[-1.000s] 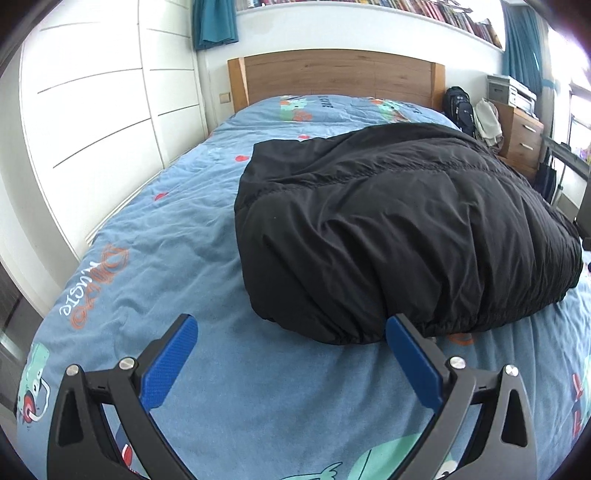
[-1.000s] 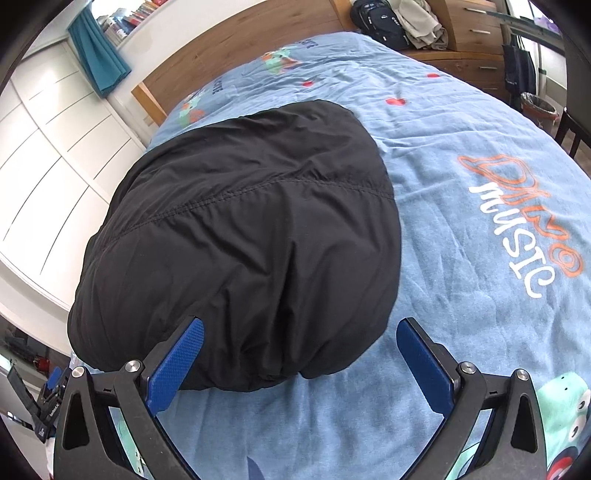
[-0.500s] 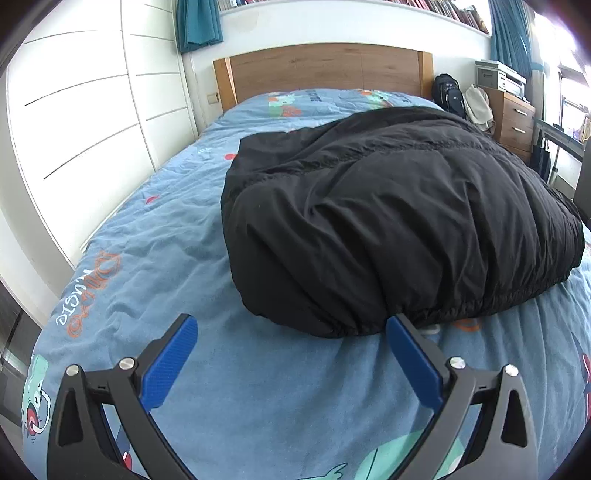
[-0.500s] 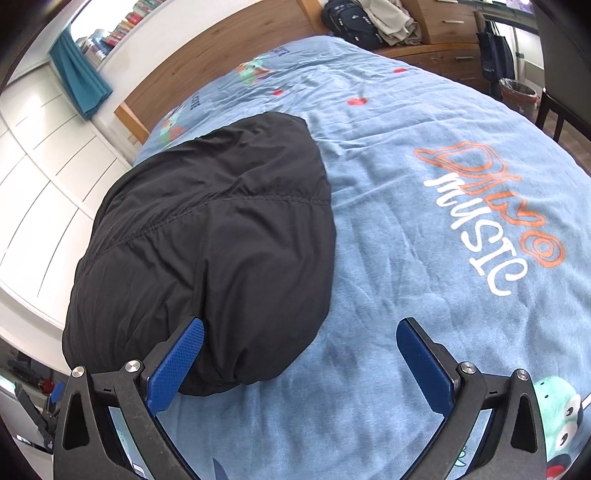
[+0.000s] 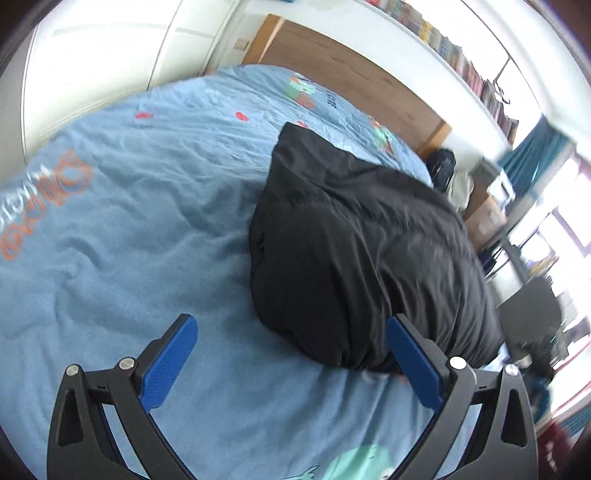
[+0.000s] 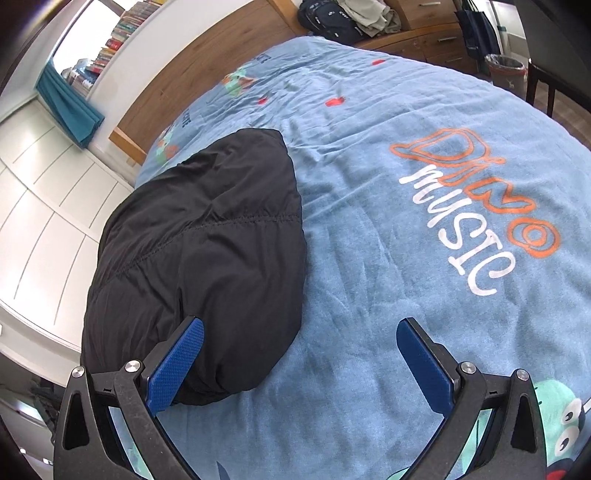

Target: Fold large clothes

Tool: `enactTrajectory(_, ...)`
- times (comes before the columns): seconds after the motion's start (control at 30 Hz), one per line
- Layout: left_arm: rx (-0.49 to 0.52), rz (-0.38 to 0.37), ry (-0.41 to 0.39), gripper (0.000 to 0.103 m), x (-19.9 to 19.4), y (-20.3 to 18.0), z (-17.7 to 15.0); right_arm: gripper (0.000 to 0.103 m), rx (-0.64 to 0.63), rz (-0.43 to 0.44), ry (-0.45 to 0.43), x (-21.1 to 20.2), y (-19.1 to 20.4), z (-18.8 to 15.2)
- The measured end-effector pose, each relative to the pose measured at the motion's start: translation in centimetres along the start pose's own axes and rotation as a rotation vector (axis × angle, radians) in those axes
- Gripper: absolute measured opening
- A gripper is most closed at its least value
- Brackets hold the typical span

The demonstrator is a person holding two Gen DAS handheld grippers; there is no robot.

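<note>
A black puffy jacket (image 5: 369, 251) lies folded in a thick bundle on the blue printed bedspread (image 5: 129, 221). It also shows in the right wrist view (image 6: 207, 254). My left gripper (image 5: 291, 365) is open and empty, above the bedspread just off the bundle's near left edge. My right gripper (image 6: 301, 365) is open and empty, at the bundle's near right edge, its left finger (image 6: 177, 365) in front of the fabric.
A wooden headboard (image 5: 354, 70) and white wardrobe doors (image 6: 48, 206) bound the bed. A wooden dresser (image 6: 432, 22) with a backpack and clothes stands at the right, with a bin (image 6: 506, 72) and a chair near it. Bookshelves (image 5: 461, 62) run above.
Both grippers have swung outward and tilted; the jacket has slid toward the inner side of each view. The left wrist view is now motion-blurred. The jacket has not moved.
</note>
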State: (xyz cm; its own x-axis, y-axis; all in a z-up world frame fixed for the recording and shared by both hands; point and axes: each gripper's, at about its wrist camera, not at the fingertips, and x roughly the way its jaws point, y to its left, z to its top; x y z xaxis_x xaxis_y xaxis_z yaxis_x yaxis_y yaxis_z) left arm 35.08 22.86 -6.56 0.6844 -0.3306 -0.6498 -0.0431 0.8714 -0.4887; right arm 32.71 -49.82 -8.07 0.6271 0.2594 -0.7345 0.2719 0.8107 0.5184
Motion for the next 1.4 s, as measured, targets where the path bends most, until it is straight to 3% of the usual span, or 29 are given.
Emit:
enactTrajectory(0.23,-0.228,-0.21,0.017,0.103,1.6,4.7,3.2,0.102,0.037,0.037,0.016,0.7,-0.4,1.3)
enactTrajectory(0.27,-0.263,-0.274,0.038,0.103,2.5,5.2,3.7,0.102,0.04,0.043,0.019,0.8,-0.5,1.6)
enactTrajectory(0.47,-0.263,-0.414,0.081,0.103,6.7,5.5,5.9,0.102,0.06,0.125,0.043,2.8,-0.7,3.8)
enactTrajectory(0.63,-0.235,-0.427,0.138,0.103,10.9,4.5,6.7,0.102,0.088,0.186,0.081,5.7,-1.4,4.9)
enactTrajectory(0.83,-0.284,-0.497,0.169,0.103,15.4,4.9,7.1,0.102,0.136,0.321,0.167,10.0,-1.5,4.5)
enactTrajectory(1.0,-0.255,-0.509,0.233,0.103,19.0,3.8,7.7,0.102,0.156,0.421,0.203,12.9,-0.8,4.8)
enactTrajectory(1.13,-0.238,-0.511,0.279,0.103,21.5,3.1,7.6,0.102,0.11,0.458,0.24,14.7,0.9,4.9)
enactTrajectory(1.4,-0.285,-0.516,0.28,0.103,24.4,2.6,7.4,0.103,0.076,0.464,0.278,16.9,3.3,4.7)
